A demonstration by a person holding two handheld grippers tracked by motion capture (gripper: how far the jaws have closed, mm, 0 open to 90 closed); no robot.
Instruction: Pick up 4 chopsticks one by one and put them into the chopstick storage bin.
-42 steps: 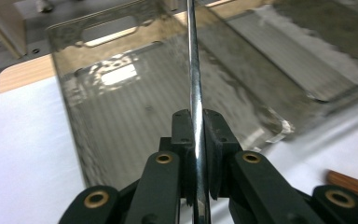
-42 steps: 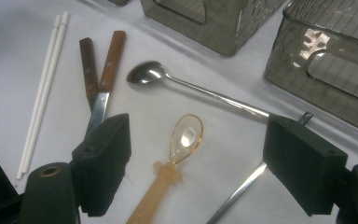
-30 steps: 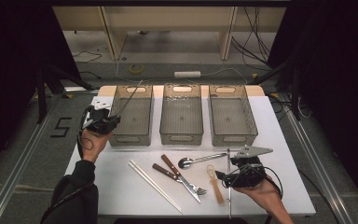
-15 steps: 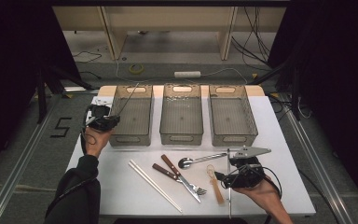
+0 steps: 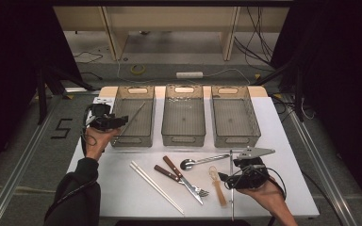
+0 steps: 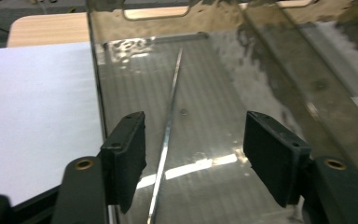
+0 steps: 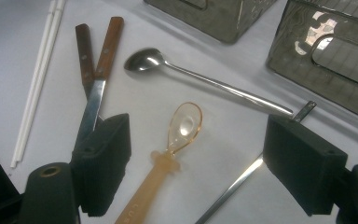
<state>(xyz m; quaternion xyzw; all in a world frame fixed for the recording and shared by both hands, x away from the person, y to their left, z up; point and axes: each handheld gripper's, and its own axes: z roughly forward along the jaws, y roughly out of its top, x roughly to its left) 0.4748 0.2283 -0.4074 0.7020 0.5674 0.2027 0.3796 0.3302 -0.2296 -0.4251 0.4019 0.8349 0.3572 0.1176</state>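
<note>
lying slantwise in the left bin [image 5: 147,123], one metal chopstick [image 5: 133,118]

Black hand-held gripper [image 6: 193,158], brass screws, dark sleeve [image 5: 73,197]

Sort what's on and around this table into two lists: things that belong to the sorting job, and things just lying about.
In the job:
left bin
metal chopstick lying in that bin
left gripper, open over it
metal chopstick on the table
right gripper, open
amber spoon
steel spoon

Lying about:
tape roll on the floor
power strip
</note>
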